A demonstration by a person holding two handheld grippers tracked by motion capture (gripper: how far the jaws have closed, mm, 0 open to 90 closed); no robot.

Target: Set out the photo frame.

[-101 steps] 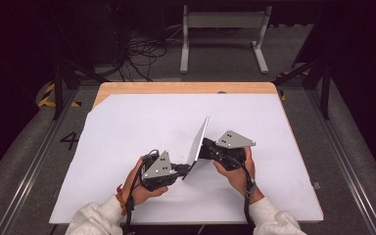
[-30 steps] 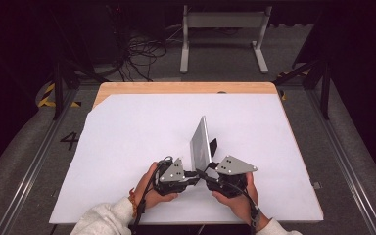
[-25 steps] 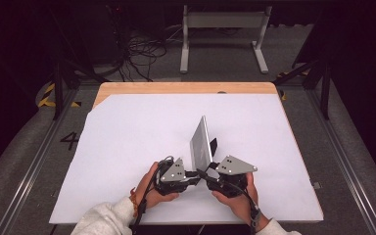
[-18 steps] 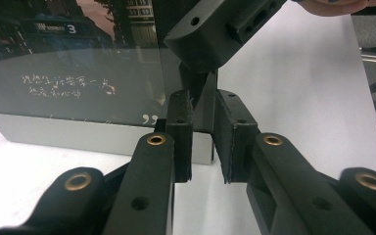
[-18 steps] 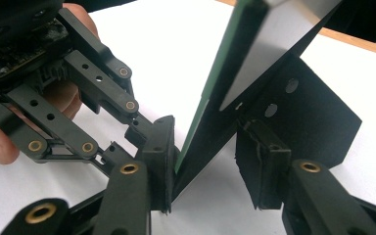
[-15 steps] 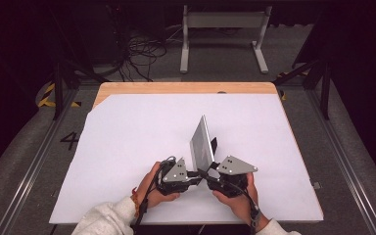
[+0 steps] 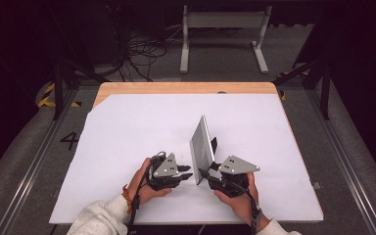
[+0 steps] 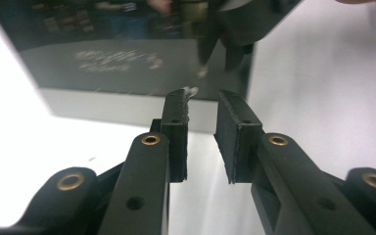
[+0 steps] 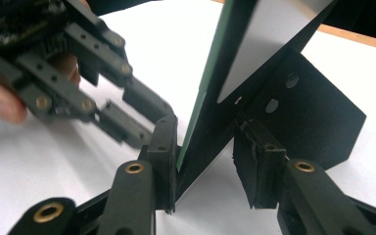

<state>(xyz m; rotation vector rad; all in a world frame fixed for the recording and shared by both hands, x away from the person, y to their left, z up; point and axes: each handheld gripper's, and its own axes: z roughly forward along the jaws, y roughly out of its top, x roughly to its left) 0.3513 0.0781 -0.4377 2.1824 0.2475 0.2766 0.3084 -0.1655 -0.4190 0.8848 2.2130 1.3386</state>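
A flat panel [image 7: 203, 147] with a grey face stands on edge on the white table cover [image 7: 127, 132], propped by a black stand [image 9: 313, 122]. My right gripper [image 7: 206, 172] is shut on its near lower corner. Its jaws have just been closing, with the panel's green edge [image 9: 196, 112] and the stand between the pads. My left gripper [image 7: 190, 172] sits just left of that corner. Its jaws have just been opening, and the gap between the pads [image 8: 176, 122] is empty. The panel's glossy dark side [image 8: 117, 58] is right in front of them.
A wooden table edge [image 7: 176, 88] shows beyond the white cover. Behind the table are a metal stand [image 7: 223, 29] and loose cables [image 7: 142, 49] on the floor. Rails run along both sides of the table.
Since the earliest frame the panel has shifted slightly right and stands steeper, and both hands have drawn together at its near corner. Over the last second nothing has visibly moved.
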